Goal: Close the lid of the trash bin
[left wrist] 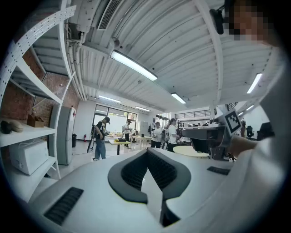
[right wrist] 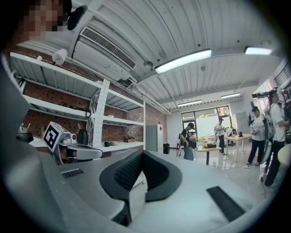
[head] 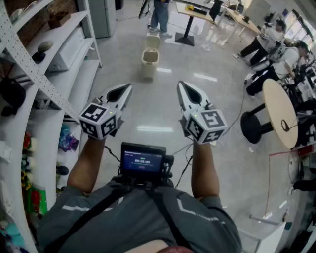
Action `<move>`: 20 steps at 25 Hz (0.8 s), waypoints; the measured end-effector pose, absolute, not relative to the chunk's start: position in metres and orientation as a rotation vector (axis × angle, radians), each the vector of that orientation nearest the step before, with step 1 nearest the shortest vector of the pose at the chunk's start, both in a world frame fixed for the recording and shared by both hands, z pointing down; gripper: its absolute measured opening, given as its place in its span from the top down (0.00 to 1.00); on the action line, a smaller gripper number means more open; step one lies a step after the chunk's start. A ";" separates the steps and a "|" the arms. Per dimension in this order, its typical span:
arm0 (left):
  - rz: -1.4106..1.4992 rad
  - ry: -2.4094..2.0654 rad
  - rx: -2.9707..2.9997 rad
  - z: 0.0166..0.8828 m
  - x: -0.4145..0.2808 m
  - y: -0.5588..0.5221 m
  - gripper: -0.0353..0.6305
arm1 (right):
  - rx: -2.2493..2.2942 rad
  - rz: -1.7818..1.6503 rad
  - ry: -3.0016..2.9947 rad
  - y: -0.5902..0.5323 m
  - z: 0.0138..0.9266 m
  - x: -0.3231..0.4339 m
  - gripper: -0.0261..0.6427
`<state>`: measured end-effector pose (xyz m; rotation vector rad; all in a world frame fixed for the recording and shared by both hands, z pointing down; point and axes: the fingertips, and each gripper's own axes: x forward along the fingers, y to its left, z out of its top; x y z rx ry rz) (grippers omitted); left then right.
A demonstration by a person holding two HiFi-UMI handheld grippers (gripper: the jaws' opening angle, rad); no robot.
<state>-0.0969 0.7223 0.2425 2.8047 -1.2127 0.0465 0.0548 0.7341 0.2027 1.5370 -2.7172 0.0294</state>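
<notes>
A small beige trash bin (head: 149, 62) stands on the floor some way ahead of me, with its lid (head: 152, 41) tipped up and open. I hold both grippers up at chest height, well short of the bin and pointing toward it. The left gripper (head: 128, 87) has its jaws together with nothing between them, and so does the right gripper (head: 180, 85). In the left gripper view the dark pads (left wrist: 136, 170) meet at the tip, and the right gripper (left wrist: 211, 134) shows to one side. The right gripper view shows its pads (right wrist: 129, 173) meeting too. Neither gripper view shows the bin.
White shelving (head: 59, 54) with assorted items runs along the left. At right stand a round table (head: 279, 111) and a black stool (head: 256, 126), with seated people (head: 269, 39) beyond. Behind the bin are a standing person (head: 159, 15) and a pedestal table (head: 186, 34).
</notes>
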 end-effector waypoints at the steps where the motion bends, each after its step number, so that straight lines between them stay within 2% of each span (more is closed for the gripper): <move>1: 0.044 -1.204 2.812 0.242 -0.096 0.724 0.94 | 1.538 0.018 -2.712 0.735 0.203 0.054 0.95; 15: 0.046 -1.234 2.794 0.241 -0.103 0.725 0.94 | 1.526 0.020 -2.714 0.733 0.203 0.050 0.95; 20: 0.036 -1.245 2.778 0.243 -0.104 0.724 0.94 | 1.518 0.118 -2.767 0.730 0.205 0.050 0.94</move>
